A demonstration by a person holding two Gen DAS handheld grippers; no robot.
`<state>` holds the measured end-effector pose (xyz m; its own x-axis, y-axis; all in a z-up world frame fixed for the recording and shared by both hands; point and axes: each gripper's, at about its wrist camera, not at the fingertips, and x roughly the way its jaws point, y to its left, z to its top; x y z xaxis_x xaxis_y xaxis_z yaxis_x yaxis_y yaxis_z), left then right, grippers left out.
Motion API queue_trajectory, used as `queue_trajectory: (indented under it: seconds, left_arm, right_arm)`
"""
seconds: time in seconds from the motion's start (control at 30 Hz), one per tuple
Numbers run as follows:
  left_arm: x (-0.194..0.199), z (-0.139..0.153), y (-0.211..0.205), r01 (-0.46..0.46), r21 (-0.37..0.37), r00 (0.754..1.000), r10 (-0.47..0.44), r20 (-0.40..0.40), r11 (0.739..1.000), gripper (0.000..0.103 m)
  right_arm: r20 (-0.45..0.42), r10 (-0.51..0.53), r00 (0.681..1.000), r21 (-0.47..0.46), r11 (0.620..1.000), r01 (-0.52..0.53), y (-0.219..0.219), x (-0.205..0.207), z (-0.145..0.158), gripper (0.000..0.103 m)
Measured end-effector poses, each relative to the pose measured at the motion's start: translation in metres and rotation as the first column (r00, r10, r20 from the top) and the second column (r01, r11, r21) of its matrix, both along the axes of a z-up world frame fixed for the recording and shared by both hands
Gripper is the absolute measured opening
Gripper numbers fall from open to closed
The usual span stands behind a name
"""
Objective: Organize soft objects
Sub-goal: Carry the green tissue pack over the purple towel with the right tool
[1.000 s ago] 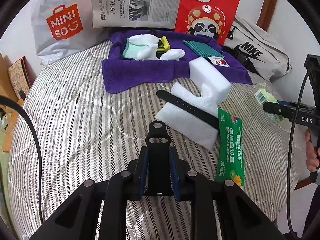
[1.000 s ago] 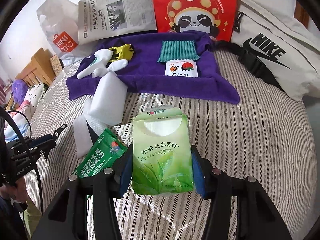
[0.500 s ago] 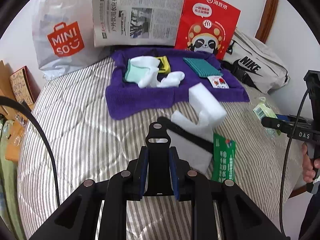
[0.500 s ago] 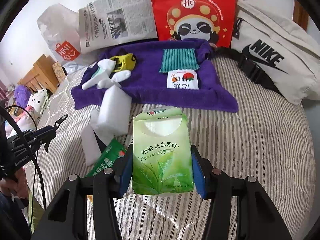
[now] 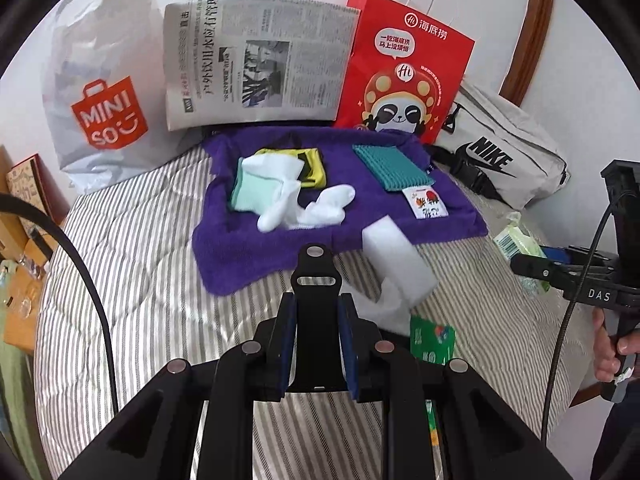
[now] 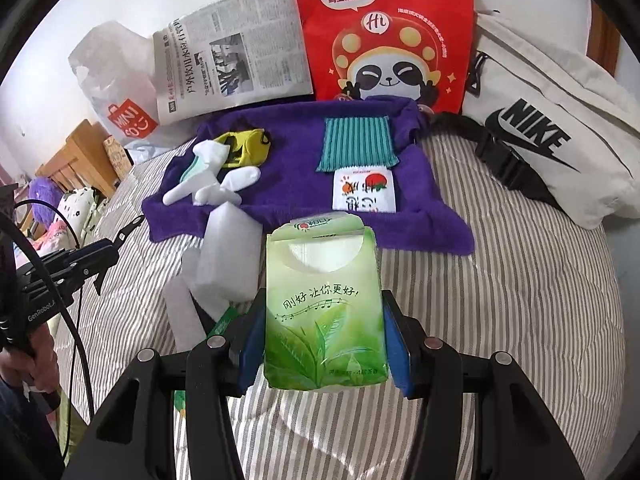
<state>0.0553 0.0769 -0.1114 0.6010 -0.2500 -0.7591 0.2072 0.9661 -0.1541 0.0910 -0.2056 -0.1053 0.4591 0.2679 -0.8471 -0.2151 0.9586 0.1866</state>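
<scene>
My left gripper (image 5: 316, 304) is shut on a black strap (image 5: 316, 264) that sticks up between its blue pads, held above the striped bed. My right gripper (image 6: 324, 312) is shut on a green tissue pack (image 6: 320, 280), also held off the bed; the left wrist view shows that pack (image 5: 516, 236) at the far right. Beyond both lies a purple towel (image 5: 248, 248) carrying white socks (image 5: 304, 208), a yellow item, a teal cloth (image 5: 390, 168) and a small printed pack (image 5: 428, 204). A white sponge block (image 5: 396, 256) leans over the towel's near edge.
A white paper towel (image 5: 384, 300) and a green sachet (image 5: 432, 336) lie on the bed by the sponge. Against the wall stand a Miniso bag (image 5: 104, 112), a newspaper (image 5: 256, 68), a red panda bag (image 5: 404, 76) and a Nike bag (image 5: 500, 160). A person's hand (image 5: 608, 348) grips the right handle.
Both grippers have risen and drawn back with their loads, so the bed and towel look smaller and farther. The strap and tissue pack stay gripped as before.
</scene>
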Motion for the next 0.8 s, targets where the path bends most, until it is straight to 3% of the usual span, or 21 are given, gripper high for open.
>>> queue_trajectory:
  seconds: [0.37, 0.8]
  left_arm:
    - [0.044, 0.008, -0.007, 0.029, -0.031, 0.999, -0.028, 0.019, 0.999, 0.02]
    - [0.101, 0.002, -0.014, 0.056, -0.043, 0.998, -0.057, -0.005, 0.998, 0.02]
  right_arm:
    - [0.02, 0.017, 1.0, -0.005, 1.0, -0.017, 0.013, 0.047, 0.002, 0.052]
    - [0.0, 0.041, 0.999, 0.008, 0.999, -0.041, 0.04, 0.112, -0.021, 0.052]
